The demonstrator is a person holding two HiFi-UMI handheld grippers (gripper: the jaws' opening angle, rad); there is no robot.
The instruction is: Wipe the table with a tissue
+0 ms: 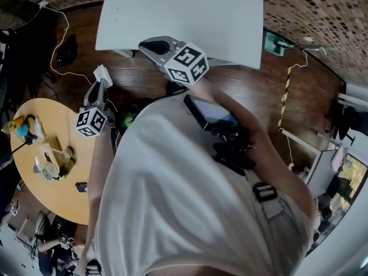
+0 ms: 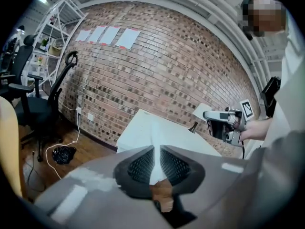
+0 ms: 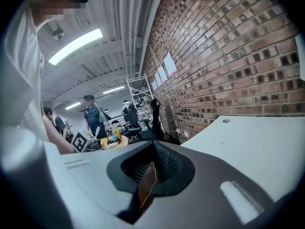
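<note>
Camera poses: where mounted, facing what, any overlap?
Head view: on head, steeply down; shirt, left gripper, right gripper, white table.
Left gripper view: along jaws shut on tissue, toward white table, brick wall; shirt right.
Right gripper view: along shut jaws, toward brick wall, round table; shirt left.
Shared: white table; each gripper view shows the other gripper.

Head view looks steeply down over the table [image 1: 172,16]; left gripper view, level, faces the wall [image 2: 167,70]; right looks along it; all 3 share the table.
</note>
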